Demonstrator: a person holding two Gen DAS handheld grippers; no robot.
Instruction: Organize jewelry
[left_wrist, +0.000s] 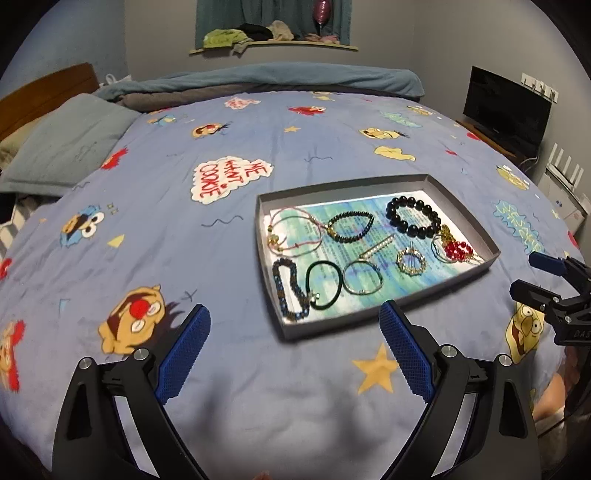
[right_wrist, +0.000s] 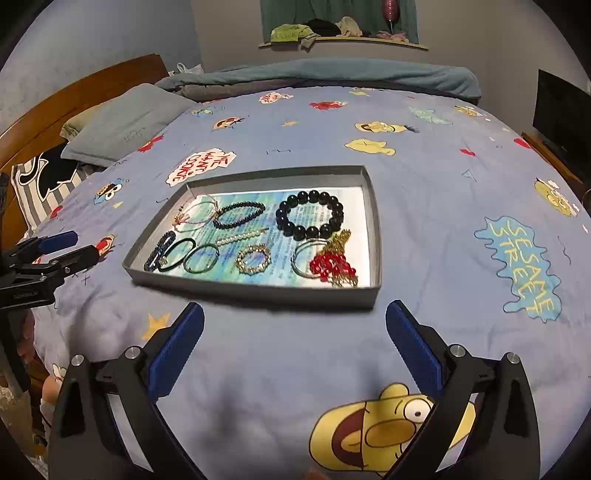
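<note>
1. Nearest you, at the bottom of each wrist view, both claws stand wide with nothing between the pads: the left claw (left_wrist: 295, 328) and the right claw (right_wrist: 295, 325) hover over the bedspread (left_wrist: 258, 387), short of the tray.
2. Just beyond, in mid-frame, the grey tray (left_wrist: 291, 330) lies flat on the bed. It looks like thin card, so I'd expect it to be light and to slide or flex if nudged.
3. Along its near edge lie a dark beaded band (left_wrist: 290, 291), a green hair tie (left_wrist: 325, 280), a thin bangle (left_wrist: 362, 277) and a small sparkly ring (left_wrist: 411, 261). All look light; the tie is soft, the bangle stiff and slippery. Pinch across one side of a loop.
4. In the near right corner, red beads (right_wrist: 332, 264) are tangled with a gold chain (right_wrist: 341, 238), which is likely to snag.
5. Farthest, the big black bead bracelet (right_wrist: 314, 214) offers the easiest hold; the cord bracelets (left_wrist: 295, 232) at the far left are limp.
</note>
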